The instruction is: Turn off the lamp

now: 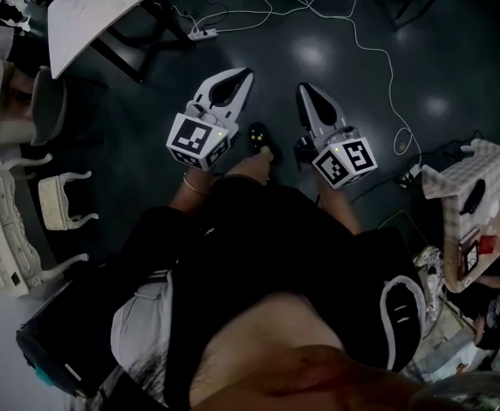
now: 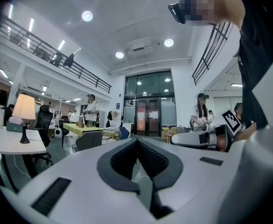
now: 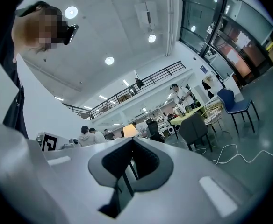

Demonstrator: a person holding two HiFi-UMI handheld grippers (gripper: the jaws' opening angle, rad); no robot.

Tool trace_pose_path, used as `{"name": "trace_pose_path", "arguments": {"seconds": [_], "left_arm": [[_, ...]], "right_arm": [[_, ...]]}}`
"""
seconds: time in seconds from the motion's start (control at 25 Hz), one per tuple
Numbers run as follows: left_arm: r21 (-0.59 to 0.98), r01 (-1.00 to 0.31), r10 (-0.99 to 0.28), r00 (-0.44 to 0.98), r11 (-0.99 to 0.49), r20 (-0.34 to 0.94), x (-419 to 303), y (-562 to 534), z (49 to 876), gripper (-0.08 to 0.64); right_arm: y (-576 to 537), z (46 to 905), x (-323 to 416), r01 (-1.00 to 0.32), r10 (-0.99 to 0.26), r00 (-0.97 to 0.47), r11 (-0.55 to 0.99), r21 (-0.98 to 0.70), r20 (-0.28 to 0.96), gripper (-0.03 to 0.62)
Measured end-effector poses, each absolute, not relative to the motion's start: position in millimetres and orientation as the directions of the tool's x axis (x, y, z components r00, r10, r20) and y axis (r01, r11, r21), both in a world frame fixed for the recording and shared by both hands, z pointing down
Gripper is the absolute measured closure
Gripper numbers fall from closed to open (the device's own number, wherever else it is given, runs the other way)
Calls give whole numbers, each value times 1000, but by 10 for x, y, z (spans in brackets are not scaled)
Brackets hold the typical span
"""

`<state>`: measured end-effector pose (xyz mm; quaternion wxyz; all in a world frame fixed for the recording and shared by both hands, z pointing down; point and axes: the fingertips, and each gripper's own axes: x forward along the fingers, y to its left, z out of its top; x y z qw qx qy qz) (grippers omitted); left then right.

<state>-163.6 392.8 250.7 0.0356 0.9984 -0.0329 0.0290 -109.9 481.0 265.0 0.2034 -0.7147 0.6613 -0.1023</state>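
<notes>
**Item:** small table lamp with cream shade and dark stem [image 2: 24,108], standing on a white table [image 2: 10,146], well apart from both tools.

**Progress:** the shade is glowing, so the switching-off is judged not yet begun. The approach and the switch press are remaining.

**Left tool** [image 2: 137,140]: jaws are meeting at the tips and gripping nothing.

**Right tool** [image 3: 132,139]: jaws are lying closed and touching nothing, with the lamp showing far beyond them.

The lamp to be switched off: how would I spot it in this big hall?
In the left gripper view, look to the hall's left side, under the railed balcony, where a white table stands. The lamp sits on it, lit: a warm cream shade on a thin dark stem, the only glowing thing at table height.
</notes>
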Motion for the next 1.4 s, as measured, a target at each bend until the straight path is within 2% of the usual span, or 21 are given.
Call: {"name": "trace_pose_path", "arguments": {"seconds": [1.4], "left_arm": [[105, -258, -255, 966, -960, 39, -889, 2083, 2637, 554]], "right_arm": [[2758, 2599, -253, -915, -988, -129, 152, -373, -84, 592]]}}
